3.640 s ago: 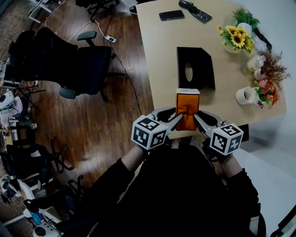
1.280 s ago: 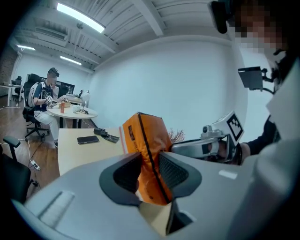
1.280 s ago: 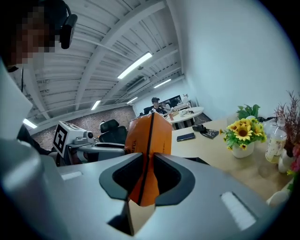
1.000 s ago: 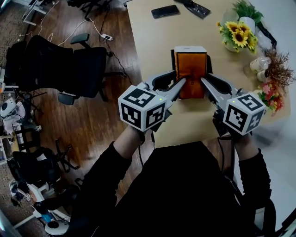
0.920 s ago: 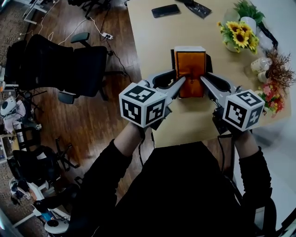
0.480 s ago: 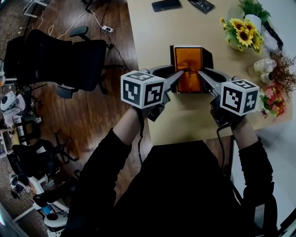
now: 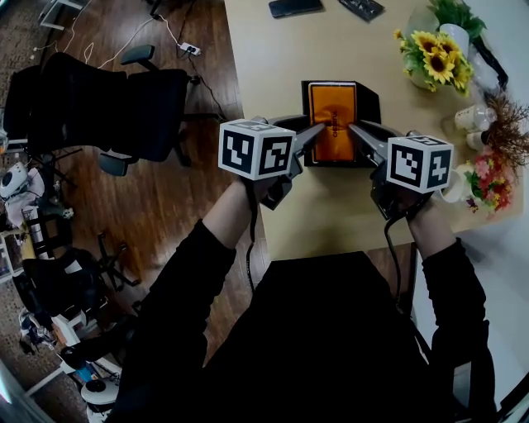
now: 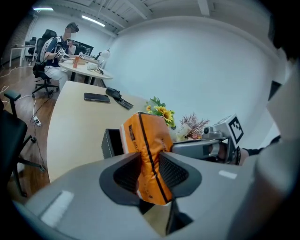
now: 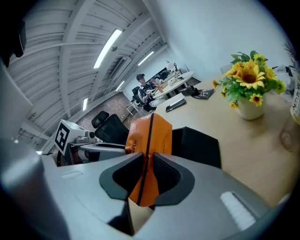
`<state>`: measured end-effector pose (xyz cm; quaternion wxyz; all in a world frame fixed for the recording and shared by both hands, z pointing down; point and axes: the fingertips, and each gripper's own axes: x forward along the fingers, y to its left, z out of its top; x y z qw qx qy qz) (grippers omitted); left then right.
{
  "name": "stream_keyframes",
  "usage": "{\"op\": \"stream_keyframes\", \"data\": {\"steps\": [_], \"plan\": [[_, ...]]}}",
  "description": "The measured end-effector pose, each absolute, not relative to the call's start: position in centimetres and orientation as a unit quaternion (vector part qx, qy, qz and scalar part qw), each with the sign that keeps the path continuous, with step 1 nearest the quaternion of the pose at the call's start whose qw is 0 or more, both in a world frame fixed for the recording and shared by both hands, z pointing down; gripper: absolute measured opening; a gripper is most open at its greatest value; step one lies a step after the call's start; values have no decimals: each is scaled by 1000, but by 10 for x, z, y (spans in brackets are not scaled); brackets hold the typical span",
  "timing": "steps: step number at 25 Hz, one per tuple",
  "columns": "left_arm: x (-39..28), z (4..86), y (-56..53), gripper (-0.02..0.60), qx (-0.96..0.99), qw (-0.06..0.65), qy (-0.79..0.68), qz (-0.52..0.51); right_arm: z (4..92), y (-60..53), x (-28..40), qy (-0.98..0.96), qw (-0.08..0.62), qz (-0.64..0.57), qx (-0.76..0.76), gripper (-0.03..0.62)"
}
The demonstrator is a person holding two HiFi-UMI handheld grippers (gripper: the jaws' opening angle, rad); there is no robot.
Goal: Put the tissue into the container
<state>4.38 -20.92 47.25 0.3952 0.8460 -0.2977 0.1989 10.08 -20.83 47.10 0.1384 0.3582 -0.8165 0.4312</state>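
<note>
The tissue pack (image 7: 332, 121), orange with a dark stripe, is now in the upper middle of the head view, inside the outline of the black container (image 7: 369, 92). A few seconds earlier it sits lower in the frame, near the front edge of the surface (image 7: 331, 206), and the container lies apart above it. So the pack has travelled to its goal.

The left tool (image 7: 319, 132) is closed on the left side of the pack and the right tool (image 7: 352, 129) is closed on its right side. In both gripper views the pads press into the wrapper and dent it, so the two tools carry it together.

I judge that the carrying part is nearly finished and that lowering and letting go remain. In the gripper views the pack seems to stand above the opening, but how deep its bottom end sits I cannot tell.

A phone (image 7: 290, 7) lies at the top of the frame, sunflowers (image 7: 436, 59) stand at the upper right, and pink flowers (image 7: 488, 178) are at the right edge. An office chair (image 7: 124, 107) stands on the floor at the left. All are well apart from the container. Nothing lies between the pack and the opening. Only the walls of the container are close to the tool tips and may catch them during the lowering.
</note>
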Motion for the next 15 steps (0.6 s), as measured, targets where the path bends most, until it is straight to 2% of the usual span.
{"op": "stream_keyframes", "data": {"steps": [15], "plan": [[42,499,-210,101,827,421,-287,237,499,-210,98,-800,169,452,356,71]]}}
